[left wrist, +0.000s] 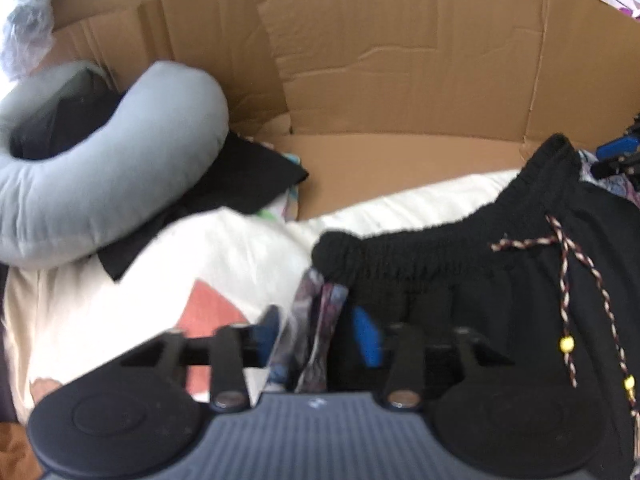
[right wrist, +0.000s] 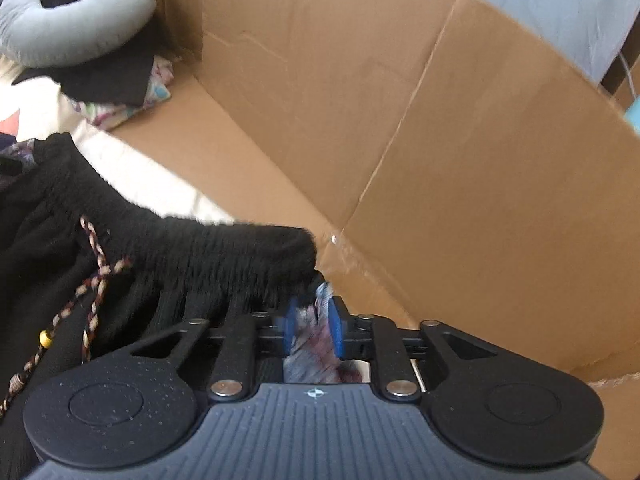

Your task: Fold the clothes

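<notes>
Your left gripper (left wrist: 320, 336) and right gripper (right wrist: 314, 330) each pinch the black shorts (left wrist: 480, 280) below the elastic waistband; the soft, limp fabric will sag, so hold the corners.

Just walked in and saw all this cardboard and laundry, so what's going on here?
A person is folding clothes with two hand-held grippers. The left hand-held gripper and the right hand-held gripper each pinch a corner of the black garment with an elastic waistband, holding its patterned lining, stretching the waistband between them above the white cushioned surface. The braided drawstring with yellow beads hangs loose. A grey neck pillow lies on dark folded cloth by the brown cardboard wall.
</notes>
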### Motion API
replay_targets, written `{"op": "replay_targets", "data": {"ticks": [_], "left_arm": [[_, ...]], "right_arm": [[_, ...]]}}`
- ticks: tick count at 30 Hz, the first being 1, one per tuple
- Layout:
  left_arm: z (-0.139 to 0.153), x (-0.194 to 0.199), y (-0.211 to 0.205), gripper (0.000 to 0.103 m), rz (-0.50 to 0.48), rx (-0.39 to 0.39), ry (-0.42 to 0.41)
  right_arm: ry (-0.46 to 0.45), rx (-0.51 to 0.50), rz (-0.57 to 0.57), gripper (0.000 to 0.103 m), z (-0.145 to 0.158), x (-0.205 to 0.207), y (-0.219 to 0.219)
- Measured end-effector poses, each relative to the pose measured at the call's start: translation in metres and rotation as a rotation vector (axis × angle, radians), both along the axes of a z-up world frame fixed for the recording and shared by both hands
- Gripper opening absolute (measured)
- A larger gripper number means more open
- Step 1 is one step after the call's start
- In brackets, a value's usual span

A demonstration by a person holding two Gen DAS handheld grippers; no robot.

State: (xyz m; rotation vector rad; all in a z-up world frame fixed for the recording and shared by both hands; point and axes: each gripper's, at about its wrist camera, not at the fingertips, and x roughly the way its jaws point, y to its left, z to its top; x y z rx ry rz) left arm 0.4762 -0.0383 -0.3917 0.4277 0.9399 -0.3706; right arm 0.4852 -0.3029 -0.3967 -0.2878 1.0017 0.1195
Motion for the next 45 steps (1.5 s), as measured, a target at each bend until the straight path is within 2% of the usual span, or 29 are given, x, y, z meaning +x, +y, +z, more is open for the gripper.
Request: {"op": "replay_targets", "data": {"ticks": [5, 11, 13, 20, 24, 28, 32, 36, 41, 43, 45], "left_arm": [[0.011, -0.008, 0.008, 0.052, 0.011, -0.024, -0.020], [0.032, -0.028, 0.008, 0.059, 0.037, -0.112, -0.018], [0.036, -0.039, 0.007, 0.059, 0.027, -0.114, -0.017], [0.056, -0.088, 0.006, 0.060, 0.053, -0.137, -0.019], [0.065, -0.126, -0.004, 0.061, 0.030, -0.182, -0.018], [0.064, -0.159, -0.020, 0.061, -0.006, -0.233, -0.002], [0.060, -0.185, -0.036, 0.059, -0.028, -0.269, 0.007], [0.054, -0.208, -0.050, 0.054, -0.022, -0.315, 0.017], [0.040, -0.225, -0.062, 0.053, 0.005, -0.367, 0.041], [0.030, -0.230, -0.067, 0.050, 0.020, -0.378, 0.051], [0.020, -0.234, -0.070, 0.036, 0.023, -0.398, 0.082]], "right_arm": [[-0.018, 0.010, 0.001, 0.037, 0.005, -0.014, -0.005], [-0.032, 0.089, -0.016, 0.038, 0.029, -0.032, -0.018], [-0.036, 0.115, -0.021, 0.038, 0.037, -0.038, -0.023], [-0.039, 0.184, -0.045, 0.038, 0.068, -0.071, -0.036], [-0.061, 0.262, -0.047, 0.038, 0.082, -0.098, -0.043], [-0.068, 0.334, -0.052, 0.038, 0.083, -0.127, -0.048], [-0.086, 0.397, -0.039, 0.038, 0.084, -0.158, -0.048], [-0.095, 0.378, -0.039, 0.038, 0.088, -0.185, -0.044], [-0.127, 0.379, -0.053, 0.038, 0.095, -0.226, -0.043], [-0.137, 0.364, -0.052, 0.038, 0.093, -0.243, -0.043], [-0.128, 0.375, -0.066, 0.038, 0.086, -0.259, -0.045]]}}
